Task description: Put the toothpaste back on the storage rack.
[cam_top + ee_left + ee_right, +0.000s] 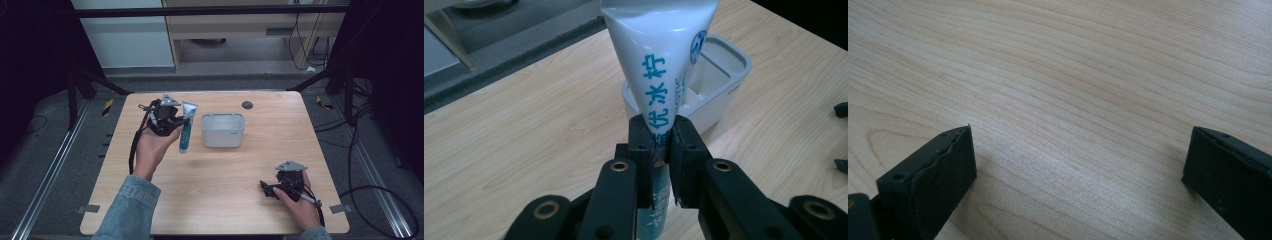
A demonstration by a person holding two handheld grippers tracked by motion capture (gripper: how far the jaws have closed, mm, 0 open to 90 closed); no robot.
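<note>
Altogether one tube [659,75] pinched in the left tool [663,145], right tool [1078,175] wide, one white box [223,131].

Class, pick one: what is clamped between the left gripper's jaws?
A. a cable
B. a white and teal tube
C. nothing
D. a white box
B: the left gripper has its jaws pressed on the white and teal tube, with the white box standing behind it.
</note>
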